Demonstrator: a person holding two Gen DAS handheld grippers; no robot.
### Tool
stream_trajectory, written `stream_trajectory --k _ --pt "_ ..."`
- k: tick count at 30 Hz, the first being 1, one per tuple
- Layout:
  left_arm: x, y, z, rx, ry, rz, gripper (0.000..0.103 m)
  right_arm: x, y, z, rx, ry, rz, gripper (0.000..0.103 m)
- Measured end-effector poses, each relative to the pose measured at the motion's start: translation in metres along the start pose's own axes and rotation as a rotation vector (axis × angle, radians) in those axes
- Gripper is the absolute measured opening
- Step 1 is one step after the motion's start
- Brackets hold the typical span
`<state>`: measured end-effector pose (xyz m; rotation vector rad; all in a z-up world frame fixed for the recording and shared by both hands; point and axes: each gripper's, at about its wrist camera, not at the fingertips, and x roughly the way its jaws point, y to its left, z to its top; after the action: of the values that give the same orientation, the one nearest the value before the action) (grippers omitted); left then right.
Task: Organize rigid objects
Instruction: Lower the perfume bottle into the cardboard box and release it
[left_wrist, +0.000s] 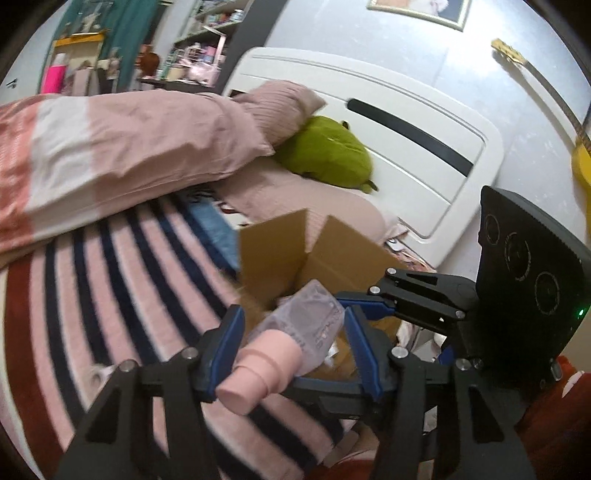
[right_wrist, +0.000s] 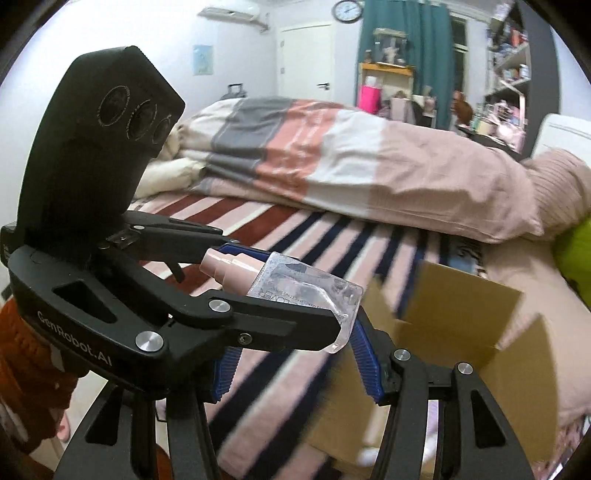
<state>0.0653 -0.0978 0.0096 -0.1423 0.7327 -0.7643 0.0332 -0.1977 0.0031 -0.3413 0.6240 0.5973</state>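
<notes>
We hold the bottle (left_wrist: 295, 332) clamped in the left gripper (left_wrist: 293, 341) above the box (left_wrist: 273, 251) on the bed (left_wrist: 110, 266), ready to drop; our right gripper (right_wrist: 295, 354) stands half-open, empty.

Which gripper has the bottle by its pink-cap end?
The left gripper: its fingers flank the bottle just beside the cap; the right gripper is at the clear bottom corner.

Our left gripper (left_wrist: 291, 347) closes its blue pads on a bottle (left_wrist: 295, 328), pointing downward. Our right gripper (right_wrist: 295, 369) hangs close beside, jaws partly apart, empty.
</notes>
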Motion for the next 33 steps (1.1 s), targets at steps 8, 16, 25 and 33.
stream_trajectory --k 8,16,25,33 --pt "0.073 -0.050 0.027 0.078 0.097 -0.056 0.053 -0.028 -0.066 -0.025 0.074 0.050 -0.090 0.051" --pt "0.119 -0.068 0.034 0.091 0.159 -0.101 0.050 -0.032 -0.101 -0.040 0.094 0.103 -0.138 0.051" --pt "0.111 -0.070 0.040 0.090 0.114 -0.089 0.082 -0.036 -0.096 -0.040 0.078 0.103 -0.196 0.071" --pt "0.071 -0.050 0.032 0.075 0.062 -0.017 0.082 -0.042 -0.082 -0.033 0.054 0.104 -0.215 0.071"
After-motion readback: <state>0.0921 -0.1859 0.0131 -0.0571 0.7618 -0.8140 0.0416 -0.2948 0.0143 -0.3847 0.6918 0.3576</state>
